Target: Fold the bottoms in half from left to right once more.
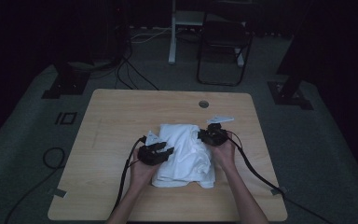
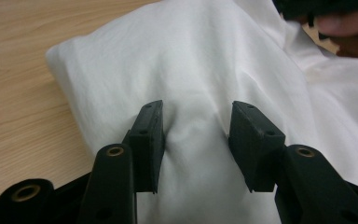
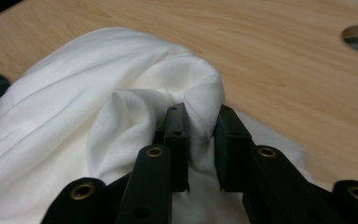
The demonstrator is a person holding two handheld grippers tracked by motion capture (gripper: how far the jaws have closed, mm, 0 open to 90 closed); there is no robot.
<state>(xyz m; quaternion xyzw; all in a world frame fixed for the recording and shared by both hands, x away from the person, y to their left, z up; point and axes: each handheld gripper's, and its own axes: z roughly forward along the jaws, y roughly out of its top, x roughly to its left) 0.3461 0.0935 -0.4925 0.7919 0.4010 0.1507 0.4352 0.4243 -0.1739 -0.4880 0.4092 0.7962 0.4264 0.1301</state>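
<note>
Two grippers at a crumpled white cloth (image 1: pixel 184 156) lying in a heap near the middle of a light wooden table (image 1: pixel 121 116), slightly toward the near edge. At the cloth's left side, the left gripper (image 1: pixel 161 150), held in a hand reaching in from below, jaws parted and set astride a raised hump of fabric; in the left gripper view (image 2: pixel 196 140), fabric bulging between the two black jaws and touching both, though a firm pinch cannot be told. At the cloth's right side, near its far corner, the right gripper (image 1: pixel 204 135), clenched on a bunched fold; in the right gripper view (image 3: pixel 200 135), fabric squeezed narrow between the jaws and puckered above them. Beyond the cloth, a round hole (image 1: pixel 203 103) in the tabletop near the far edge. Past the table, on the dark floor, a black chair (image 1: pixel 223 42) and loose cables (image 1: pixel 51 156).
</note>
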